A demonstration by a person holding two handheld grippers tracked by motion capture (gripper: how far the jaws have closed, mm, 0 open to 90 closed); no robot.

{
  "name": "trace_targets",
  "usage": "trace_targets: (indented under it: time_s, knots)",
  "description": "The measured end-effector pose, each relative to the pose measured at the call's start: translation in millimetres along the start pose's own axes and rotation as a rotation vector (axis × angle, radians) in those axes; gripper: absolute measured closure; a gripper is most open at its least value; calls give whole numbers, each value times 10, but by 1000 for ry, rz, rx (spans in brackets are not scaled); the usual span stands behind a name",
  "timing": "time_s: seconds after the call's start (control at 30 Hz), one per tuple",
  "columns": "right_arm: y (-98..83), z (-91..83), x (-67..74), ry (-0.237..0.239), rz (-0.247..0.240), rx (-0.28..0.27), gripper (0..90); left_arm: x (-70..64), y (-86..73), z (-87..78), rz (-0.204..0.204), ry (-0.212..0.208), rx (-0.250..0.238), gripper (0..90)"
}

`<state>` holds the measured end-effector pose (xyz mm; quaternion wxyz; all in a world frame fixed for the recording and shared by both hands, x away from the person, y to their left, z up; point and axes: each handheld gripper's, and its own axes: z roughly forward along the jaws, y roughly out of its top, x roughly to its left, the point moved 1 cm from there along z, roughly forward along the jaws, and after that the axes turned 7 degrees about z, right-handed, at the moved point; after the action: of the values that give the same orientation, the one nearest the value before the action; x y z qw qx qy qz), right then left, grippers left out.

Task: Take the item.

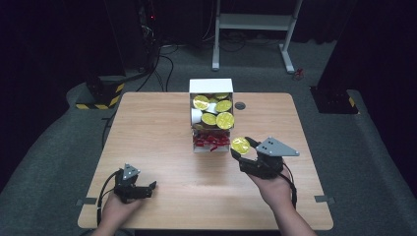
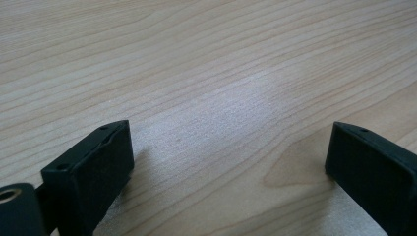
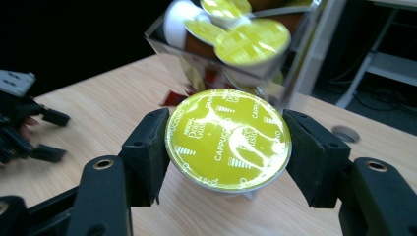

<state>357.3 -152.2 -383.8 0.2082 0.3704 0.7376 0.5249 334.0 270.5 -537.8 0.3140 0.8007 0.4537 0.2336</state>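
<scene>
Gripping capsule (image 3: pixel 228 140) (underside hidden).

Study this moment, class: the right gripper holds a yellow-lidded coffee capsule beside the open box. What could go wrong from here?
1. The right gripper clamps the capsule only by its rim, so it might slip or tilt out.
2. It hangs close to the box of stacked capsules; a careless swing could knock them loose.
3. The left gripper rests open on the table, too far off to catch anything.

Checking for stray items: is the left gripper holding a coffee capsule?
No, the left gripper has open jaws over bare table.
</scene>
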Motion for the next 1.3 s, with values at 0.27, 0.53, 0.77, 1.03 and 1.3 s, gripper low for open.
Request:
trace_targets:
  time_s: [0.27,0.53,0.77,1.03,1.3]
  knots:
    - [-200,-93,-227,-65,11,28,381,2,4,5,2,1,2,41]
    - [-351,-72,-427,-127,31,61,381,2,5,6,3,0,2,37]
    - [-394,-65,-569,-166,42,60,381,0,2,5,6,-2,3,32]
    - [-436,37,-757,-234,76,91,382,-4,6,11,15,-13,13,4]
    - [-501,216,-934,-281,113,123,381,-3,4,6,21,-13,17,4]
